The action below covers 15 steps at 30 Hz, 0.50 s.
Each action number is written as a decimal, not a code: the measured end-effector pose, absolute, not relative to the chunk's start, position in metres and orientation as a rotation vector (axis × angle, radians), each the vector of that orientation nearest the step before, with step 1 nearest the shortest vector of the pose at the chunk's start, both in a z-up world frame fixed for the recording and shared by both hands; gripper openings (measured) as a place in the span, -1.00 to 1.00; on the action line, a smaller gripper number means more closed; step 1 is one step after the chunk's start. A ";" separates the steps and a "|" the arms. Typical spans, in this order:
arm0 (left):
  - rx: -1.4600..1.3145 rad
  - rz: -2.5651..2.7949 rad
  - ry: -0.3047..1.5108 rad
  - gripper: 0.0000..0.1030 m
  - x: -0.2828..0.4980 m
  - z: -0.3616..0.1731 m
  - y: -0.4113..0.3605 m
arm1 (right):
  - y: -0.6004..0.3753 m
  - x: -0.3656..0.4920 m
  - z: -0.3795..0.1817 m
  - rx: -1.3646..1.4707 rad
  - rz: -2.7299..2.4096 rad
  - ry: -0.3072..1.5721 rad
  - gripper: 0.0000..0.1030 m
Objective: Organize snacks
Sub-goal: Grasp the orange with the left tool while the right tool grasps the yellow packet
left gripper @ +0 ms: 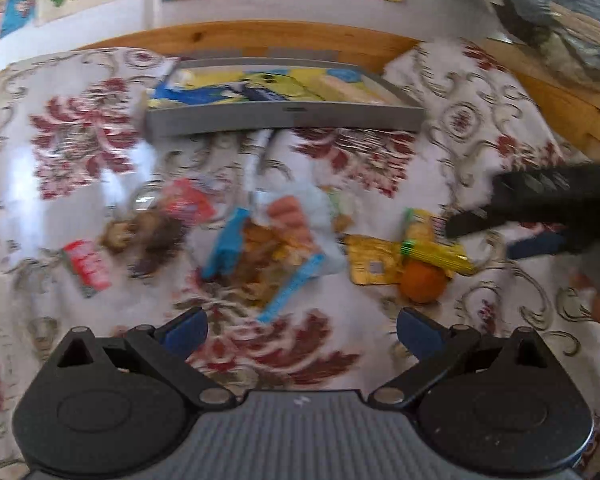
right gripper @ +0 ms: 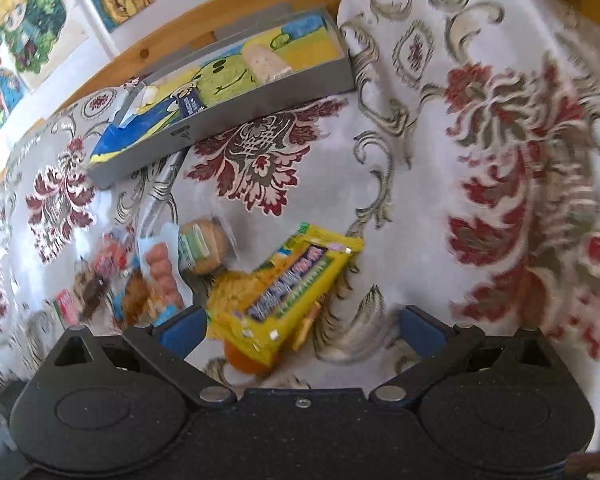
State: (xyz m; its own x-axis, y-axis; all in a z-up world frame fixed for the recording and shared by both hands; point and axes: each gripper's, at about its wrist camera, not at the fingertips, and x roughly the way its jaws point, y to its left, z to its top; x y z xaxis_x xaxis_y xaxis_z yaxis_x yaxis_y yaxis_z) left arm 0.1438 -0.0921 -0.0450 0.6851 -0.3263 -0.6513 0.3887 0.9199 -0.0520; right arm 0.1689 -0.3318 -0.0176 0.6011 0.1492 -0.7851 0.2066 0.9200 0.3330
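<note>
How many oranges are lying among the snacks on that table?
1. The orange lies on the tablecloth, partly tucked under the yellow snack packet, just ahead of the open right tongs. Another could be hidden under the wrappers.

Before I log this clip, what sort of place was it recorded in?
Most likely a home, perhaps a dining or children's room. A table under a floral tablecloth carries loose snacks and a grey tray, colourful drawings hang on the white wall, and a wooden rail runs behind the table.
</note>
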 end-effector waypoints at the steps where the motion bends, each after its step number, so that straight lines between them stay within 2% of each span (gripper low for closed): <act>1: 0.098 -0.421 0.708 0.99 0.144 -0.047 -0.097 | -0.333 0.175 -0.020 0.435 -0.022 0.944 0.99; 12: 0.239 -0.582 0.673 0.99 0.156 -0.069 -0.159 | -0.307 0.219 -0.037 0.265 0.012 1.006 0.99; 14: 0.254 -0.599 0.668 0.99 0.158 -0.072 -0.164 | -0.302 0.222 -0.040 0.217 0.016 1.013 0.95; 15: 0.259 -0.607 0.668 0.99 0.159 -0.073 -0.165 | -0.301 0.222 -0.041 0.186 0.017 1.014 0.86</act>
